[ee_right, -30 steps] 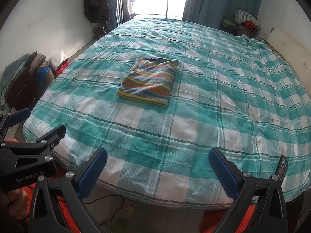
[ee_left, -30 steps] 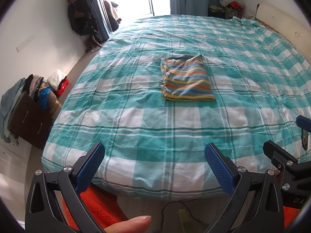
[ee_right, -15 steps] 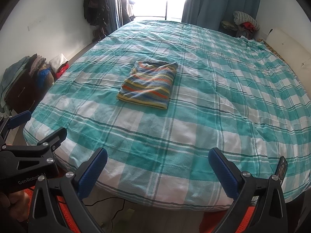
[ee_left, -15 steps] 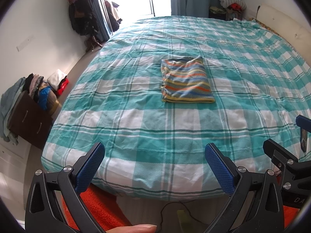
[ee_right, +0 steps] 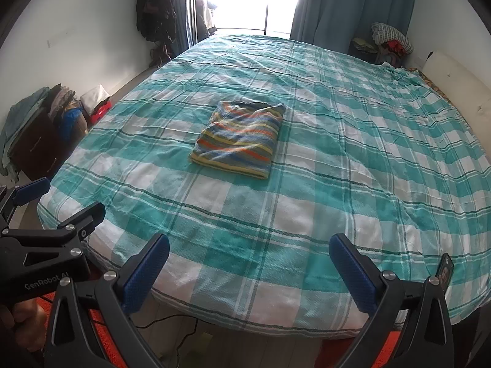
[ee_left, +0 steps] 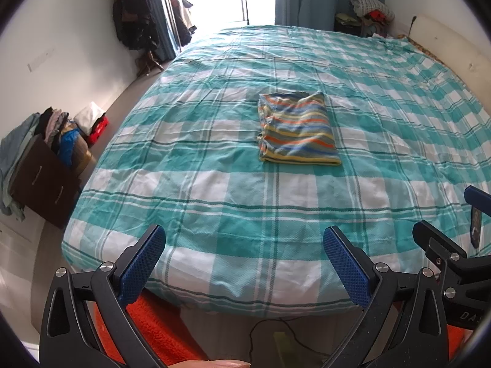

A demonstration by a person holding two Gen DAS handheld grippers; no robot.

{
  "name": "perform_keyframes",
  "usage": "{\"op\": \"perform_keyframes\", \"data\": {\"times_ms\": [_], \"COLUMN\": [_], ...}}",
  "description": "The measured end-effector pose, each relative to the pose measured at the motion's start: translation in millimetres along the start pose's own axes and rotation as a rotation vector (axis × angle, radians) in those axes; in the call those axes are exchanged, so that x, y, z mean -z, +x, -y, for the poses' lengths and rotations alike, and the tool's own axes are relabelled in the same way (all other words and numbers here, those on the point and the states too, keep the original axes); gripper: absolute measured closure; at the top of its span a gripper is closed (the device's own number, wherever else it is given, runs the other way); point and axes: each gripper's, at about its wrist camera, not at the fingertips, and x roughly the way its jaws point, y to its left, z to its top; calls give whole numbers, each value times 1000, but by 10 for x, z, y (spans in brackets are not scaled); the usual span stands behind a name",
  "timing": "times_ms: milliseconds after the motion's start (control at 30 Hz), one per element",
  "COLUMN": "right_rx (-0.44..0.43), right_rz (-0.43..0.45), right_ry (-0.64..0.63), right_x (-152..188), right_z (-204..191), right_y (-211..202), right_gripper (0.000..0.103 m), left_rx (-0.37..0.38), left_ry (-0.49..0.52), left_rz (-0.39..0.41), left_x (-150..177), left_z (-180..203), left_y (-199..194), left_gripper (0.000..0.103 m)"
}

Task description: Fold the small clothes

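While a folded striped garment lies flat near the middle of the bed, well apart from both tools, nothing touches it. Checked teal-and-white bedding covers the bed. At the near edge, the left tool hangs with its blue pads spread wide and empty, and the right tool is likewise spread and empty. A dresser heaped with clothes stands on the far left, by the wall.

The phone by the bed's edge is partly hidden, screen unreadable.
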Motion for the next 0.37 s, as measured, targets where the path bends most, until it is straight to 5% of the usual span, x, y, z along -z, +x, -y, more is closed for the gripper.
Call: {"op": "perform_keyframes", "data": {"times_ms": [367], "right_rx": [-2], "right_rz": [-1], "right_ry": [3], "right_x": [2], "right_z": [4], "right_y": [12], "right_gripper": [0], "left_rx": [1], "left_ry": [6], "left_rz": [26], "left_x": [8], "left_z": [-17], "left_y": [-29], "left_gripper": [0]}}
